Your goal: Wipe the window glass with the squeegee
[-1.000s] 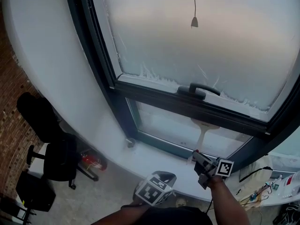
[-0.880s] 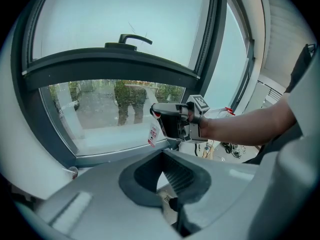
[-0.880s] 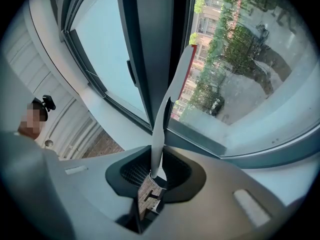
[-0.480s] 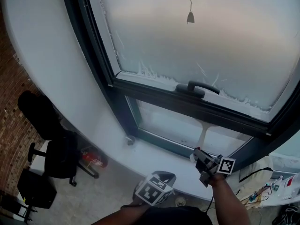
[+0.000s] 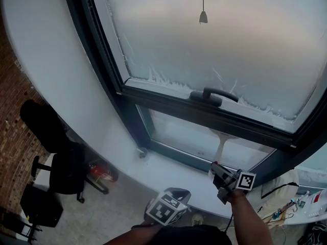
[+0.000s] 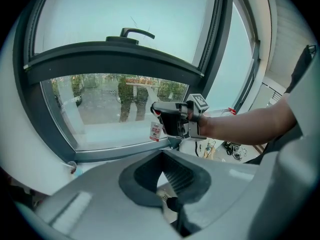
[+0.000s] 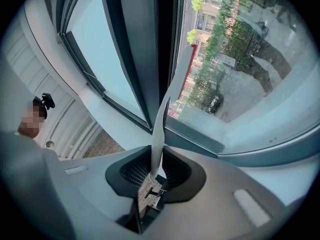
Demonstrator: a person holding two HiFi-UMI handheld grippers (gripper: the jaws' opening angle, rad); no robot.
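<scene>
In the head view a white squeegee [image 5: 220, 148] stands upright against the clear lower window pane [image 5: 184, 136], its blade near the pane's top edge. My right gripper [image 5: 217, 171] is shut on the lower end of its handle, just above the sill. The right gripper view shows the white handle [image 7: 159, 134] rising from between the jaws of the right gripper [image 7: 156, 171] towards the glass. My left gripper [image 5: 178, 192] hangs low in front of the sill, left of the right one. Its jaws are shut with nothing in them [image 6: 167, 184]; from there I see the right gripper [image 6: 177, 119] at the pane.
The frosted upper pane [image 5: 214, 50] has a black window handle [image 5: 212, 95] and a hanging cord pull [image 5: 203, 17]. A white sill [image 5: 163, 172] runs below. Black chairs [image 5: 56, 167] and a red object [image 5: 100, 173] stand at lower left. Cables [image 5: 283, 208] lie at right.
The head view has shifted slightly. The right gripper and squeegee stay at about the same place on the lower pane, and the left gripper has not visibly moved.
</scene>
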